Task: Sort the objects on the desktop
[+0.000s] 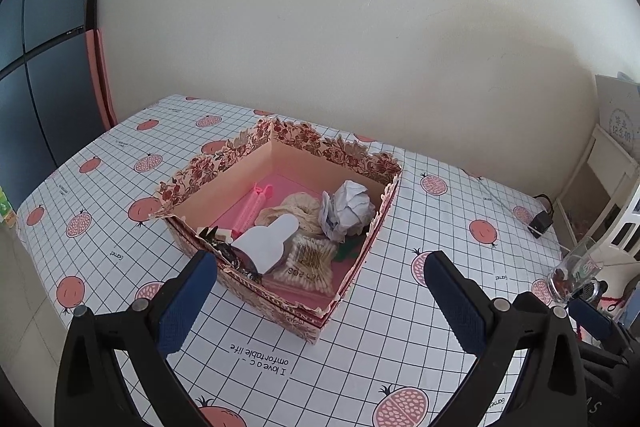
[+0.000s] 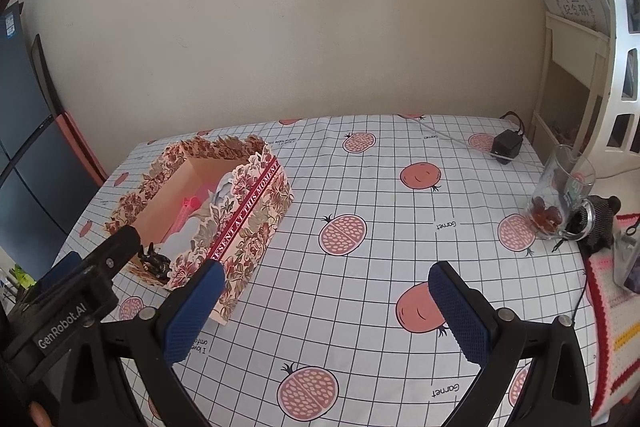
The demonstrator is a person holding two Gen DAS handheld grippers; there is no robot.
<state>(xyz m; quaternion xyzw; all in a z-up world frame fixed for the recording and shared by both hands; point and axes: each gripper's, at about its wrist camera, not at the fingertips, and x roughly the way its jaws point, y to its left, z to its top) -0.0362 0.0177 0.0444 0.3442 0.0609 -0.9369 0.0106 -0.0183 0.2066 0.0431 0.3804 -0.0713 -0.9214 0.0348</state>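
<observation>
We hold both tools over the table (image 2: 360, 187), whose white grid cloth is printed with pomegranates. The largest thing on it is the floral box (image 1: 280, 299), sitting straight ahead of our left gripper (image 1: 320, 291) and just beyond its fingertips; from our right gripper (image 2: 324, 303) it lies ahead and to the left, its near corner by the left finger.

Both grippers are released: the jaws stand wide apart with nothing between the blue pads (image 1: 182, 311), and they touch no object.

Inside the box, on its pink floor, we see a crumpled paper ball (image 1: 348, 207) toward the far right corner, a cream lace piece (image 1: 298, 211) just left of it, a white bottle-shaped card (image 1: 268, 239) nearer to us, a pack of cotton swabs (image 1: 308, 271) against the near wall, and a pink comb-like strip (image 1: 254, 207) along the left side. A small dark item (image 1: 236, 255) sits at the near left corner; we cannot tell what it is.

Far ahead and right of our right gripper stand a glass mug (image 2: 560, 195) and a black adapter (image 2: 506, 145), well apart from the box.
</observation>
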